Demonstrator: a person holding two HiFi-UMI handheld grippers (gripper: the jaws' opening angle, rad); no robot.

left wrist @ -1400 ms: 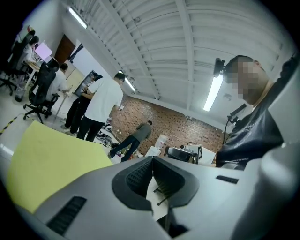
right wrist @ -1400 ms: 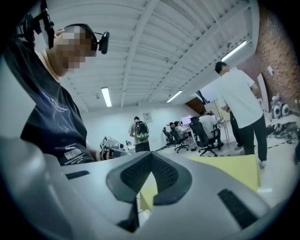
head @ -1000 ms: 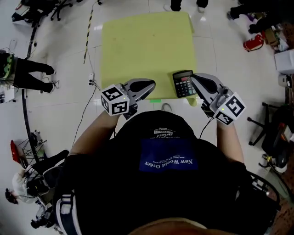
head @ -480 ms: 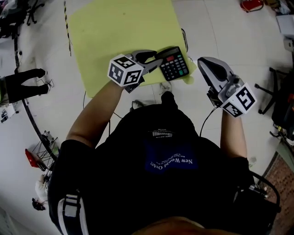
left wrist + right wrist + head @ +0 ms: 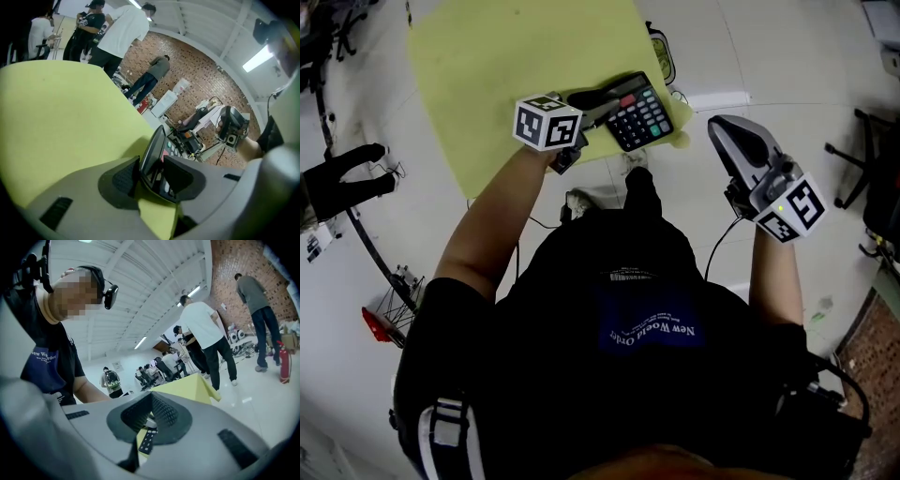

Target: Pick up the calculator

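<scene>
the calculator lies flat at the near right corner of the yellow table, in the upper middle of the head view, keys up, close to the table's edge; the left gripper reaches in low across the tabletop from the left, its marker cube just left of the calculator, likely because the thin body offers a grip only from the side; in the left gripper view its jaws are opening and stand wide apart, with the calculator's raised display end between the pads; the left pad is close against that end and a gap shows on the other side, so nothing is clamped yet; this end stands proud of the table, which makes it the natural place to pinch; the right gripper hangs off the table over the floor, at right centre of the head view, well apart from the calculator, its jaw tips together on nothing, seemingly kept aside so the left has room.
</scene>
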